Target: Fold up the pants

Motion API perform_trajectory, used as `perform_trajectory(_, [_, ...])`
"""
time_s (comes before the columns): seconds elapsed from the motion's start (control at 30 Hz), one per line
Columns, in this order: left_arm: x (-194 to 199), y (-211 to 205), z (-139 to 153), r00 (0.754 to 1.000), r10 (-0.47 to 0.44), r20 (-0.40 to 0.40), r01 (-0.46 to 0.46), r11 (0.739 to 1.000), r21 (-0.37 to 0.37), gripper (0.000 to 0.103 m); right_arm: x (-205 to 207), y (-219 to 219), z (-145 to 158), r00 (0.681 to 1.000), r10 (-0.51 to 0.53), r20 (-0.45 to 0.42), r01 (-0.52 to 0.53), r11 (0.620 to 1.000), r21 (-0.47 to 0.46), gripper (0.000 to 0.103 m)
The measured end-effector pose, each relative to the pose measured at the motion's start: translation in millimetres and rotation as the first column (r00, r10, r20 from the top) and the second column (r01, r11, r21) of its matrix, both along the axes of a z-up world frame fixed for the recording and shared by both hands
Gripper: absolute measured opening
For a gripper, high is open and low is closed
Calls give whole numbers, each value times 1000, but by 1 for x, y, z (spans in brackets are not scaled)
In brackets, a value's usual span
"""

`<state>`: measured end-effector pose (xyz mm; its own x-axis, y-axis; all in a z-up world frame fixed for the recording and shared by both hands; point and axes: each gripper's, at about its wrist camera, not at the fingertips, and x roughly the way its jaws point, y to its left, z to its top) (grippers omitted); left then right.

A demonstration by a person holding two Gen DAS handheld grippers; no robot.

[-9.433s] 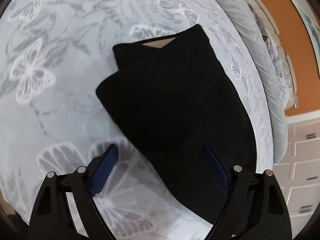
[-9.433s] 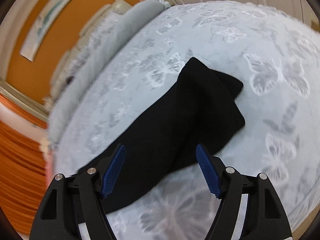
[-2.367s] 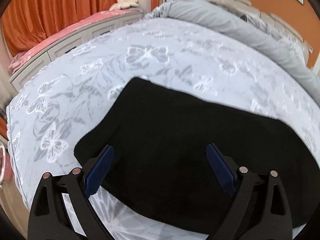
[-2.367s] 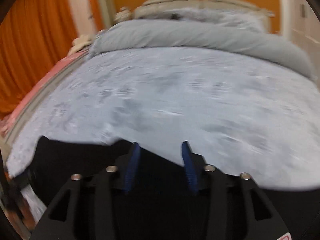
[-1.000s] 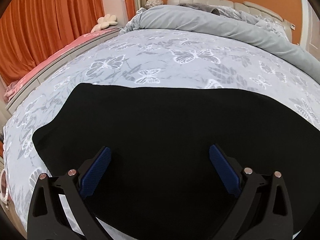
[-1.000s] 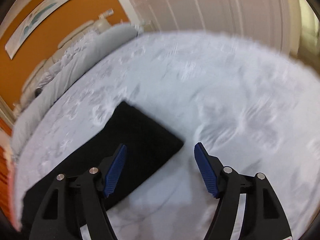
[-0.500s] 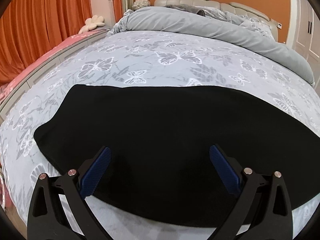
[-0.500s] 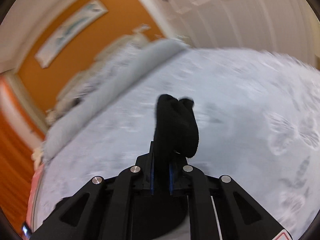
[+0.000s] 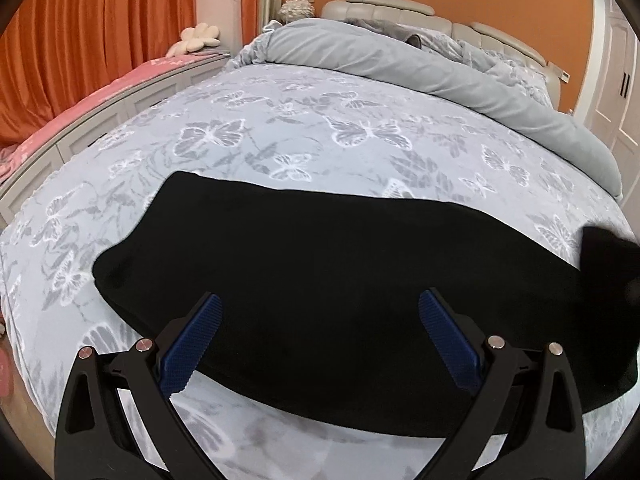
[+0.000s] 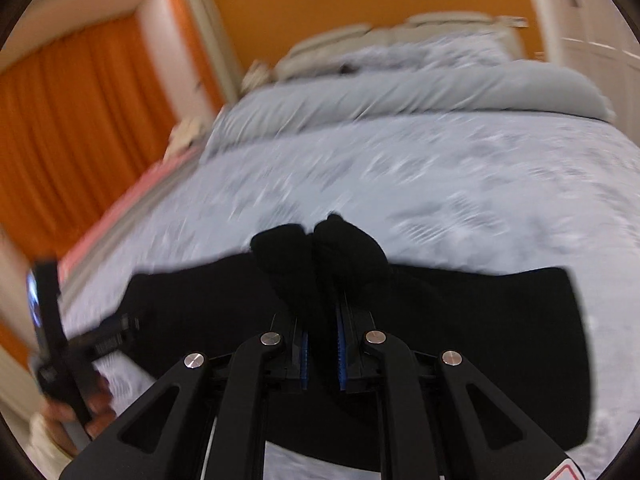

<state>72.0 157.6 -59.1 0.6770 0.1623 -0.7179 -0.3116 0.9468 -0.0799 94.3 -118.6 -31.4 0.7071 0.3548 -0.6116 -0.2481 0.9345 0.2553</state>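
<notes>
The black pants (image 9: 320, 264) lie as a long folded band across the butterfly-print bedspread (image 9: 248, 136). My left gripper (image 9: 320, 340) is open and empty, hovering over the band's near edge. In the right wrist view my right gripper (image 10: 322, 344) is shut on a bunched end of the pants (image 10: 320, 256), which sticks up past the fingertips above the rest of the band (image 10: 480, 320). That lifted end shows at the right edge of the left wrist view (image 9: 604, 256). The left gripper's handle and the hand holding it (image 10: 60, 360) appear at lower left in the right wrist view.
A rolled grey duvet (image 9: 420, 64) and padded headboard (image 9: 400, 12) lie at the bed's far end. Orange curtains (image 9: 80, 40) and a pink-topped bench (image 9: 80, 108) stand on the left. White wardrobe doors (image 9: 616, 80) are on the right.
My right gripper closed on the pants' end and has swung it up and over toward the left, along the band. My left gripper stayed open and nearly still.
</notes>
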Motion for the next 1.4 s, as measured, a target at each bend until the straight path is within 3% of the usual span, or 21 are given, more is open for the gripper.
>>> perform_trajectory(0.2, [7,18,-3,999,24,-38,-25,999,-44,97,6,68,-57,987,101,-121,-122,976,-179,13])
perform_trajectory(0.27, [9,23,-3,999,25,-38,-27,998,-64,97,-4,76,-64,988,110,-110,-131,968,-215,18])
perform_trajectory(0.3, [10,24,-3,999,26,-41,-29,997,-67,97,-6,80,-61,988,117,-99,-138,960,-244,29])
perform_trajectory(0.33, [11,25,-3,999,24,-44,-27,997,-69,97,-9,82,-60,987,128,-97,-149,956,-251,47])
perform_trajectory(0.4, [12,27,-3,999,20,-50,-24,996,-82,97,-13,86,-57,988,136,-74,-151,952,-266,60])
perform_trajectory(0.47, [12,29,-4,998,17,-57,-23,994,-109,97,-12,91,-60,987,140,-74,-156,944,-291,49])
perform_trajectory(0.5, [12,29,-4,998,13,-64,-20,992,-124,97,-13,94,-61,987,145,-75,-161,941,-298,27])
perform_trajectory(0.57, [12,28,-5,997,3,-74,-14,989,-148,97,-8,101,-62,990,127,-65,-141,936,-322,15])
perform_trajectory(0.7, [8,26,-2,998,3,-69,-15,985,-171,97,-9,95,-39,995,101,-25,-104,965,-241,13])
perform_trajectory(0.8, [8,22,0,998,-7,-57,-4,982,-187,97,-4,103,-32,991,131,-16,-132,966,-223,14])
perform_trajectory(0.9, [10,11,-4,997,-30,-64,21,989,-143,97,10,119,-64,978,157,-135,-187,948,-259,28])
perform_trajectory(0.93, [11,8,-6,997,-37,-69,29,992,-120,97,7,119,-71,980,158,-119,-185,947,-264,29])
perform_trajectory(0.97, [12,5,-7,996,-45,-71,38,994,-101,97,2,120,-68,983,164,-87,-182,945,-273,31])
perform_trajectory(1.03, [13,2,-8,995,-69,-74,63,995,-80,97,-4,119,-54,975,195,-103,-216,939,-267,37])
perform_trajectory(1.17, [12,5,-5,995,-80,-54,76,995,-66,97,-27,67,-8,979,203,-3,-202,973,-107,40])
perform_trajectory(1.2, [13,7,-4,996,-72,-54,69,996,-64,97,-30,50,-3,986,163,19,-161,983,-88,37])
perform_trajectory(1.23, [13,8,-5,996,-70,-55,66,996,-67,97,-29,36,-1,992,123,28,-121,989,-80,21])
perform_trajectory(1.3, [17,11,-9,995,-71,-72,65,994,-87,97,-15,11,-10,999,36,-28,-39,995,-90,1])
perform_trajectory(1.4, [20,9,-14,993,-75,-89,67,994,-91,97,12,6,-50,983,5,-181,-19,997,-79,1])
